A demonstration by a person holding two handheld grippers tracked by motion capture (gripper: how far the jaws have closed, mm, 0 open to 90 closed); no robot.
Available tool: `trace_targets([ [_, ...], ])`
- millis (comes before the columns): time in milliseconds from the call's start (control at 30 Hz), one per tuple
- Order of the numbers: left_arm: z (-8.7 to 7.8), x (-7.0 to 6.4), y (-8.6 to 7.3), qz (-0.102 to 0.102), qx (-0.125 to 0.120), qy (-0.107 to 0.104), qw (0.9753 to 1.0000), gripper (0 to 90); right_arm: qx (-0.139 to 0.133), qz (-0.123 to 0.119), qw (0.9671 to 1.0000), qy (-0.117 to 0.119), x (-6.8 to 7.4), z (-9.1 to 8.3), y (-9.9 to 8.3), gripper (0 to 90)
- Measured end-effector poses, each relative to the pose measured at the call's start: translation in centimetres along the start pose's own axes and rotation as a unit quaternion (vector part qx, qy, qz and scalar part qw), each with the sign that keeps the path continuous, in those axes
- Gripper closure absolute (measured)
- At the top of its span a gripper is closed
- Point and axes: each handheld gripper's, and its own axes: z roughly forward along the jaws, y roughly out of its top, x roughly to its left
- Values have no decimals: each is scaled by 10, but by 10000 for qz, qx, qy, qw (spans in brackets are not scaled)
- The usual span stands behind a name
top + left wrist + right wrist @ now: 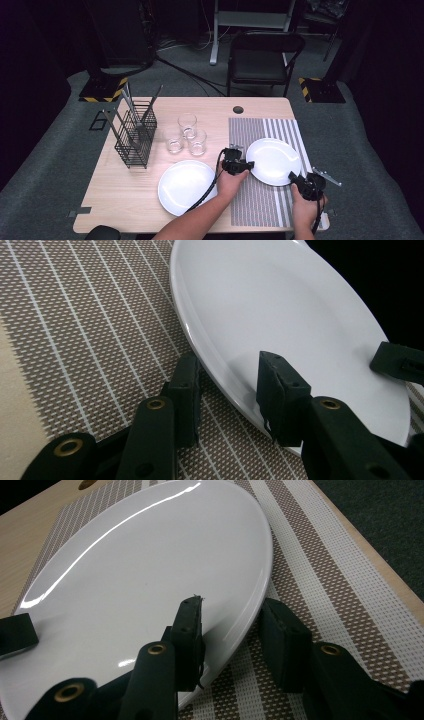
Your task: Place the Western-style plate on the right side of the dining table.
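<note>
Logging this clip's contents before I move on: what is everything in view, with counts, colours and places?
Table: one, light wood, centre.
Placemat: one, brown and white striped, table's right part.
Plate on placemat: one, white, its rim between the jaws of both tools.
Plate on bare wood: one, white, left of the placemat.
Glasses: three, clear, clustered behind that plate.
Wire rack: one, black, table's left, holding long utensils.
Chair: one, black, beyond the table.
Left tool: black, open, straddling the plate's left rim.
Right tool: black, open, straddling its right rim.
</note>
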Motion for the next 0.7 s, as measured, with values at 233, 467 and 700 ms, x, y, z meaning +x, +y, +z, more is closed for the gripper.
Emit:
trace_targets([
  [233, 0, -1, -1, 61, -1, 64, 10000, 617, -10, 3, 10000, -36, 0, -1, 0, 618],
  [467, -2, -1, -2, 54, -50, 126, 9999, 622, -37, -93, 9998, -143, -1, -3, 0, 626],
  [700, -6, -2, -1, 84, -148, 172, 9997, 565, -31, -111, 9999, -125, -1, -3, -1, 617],
])
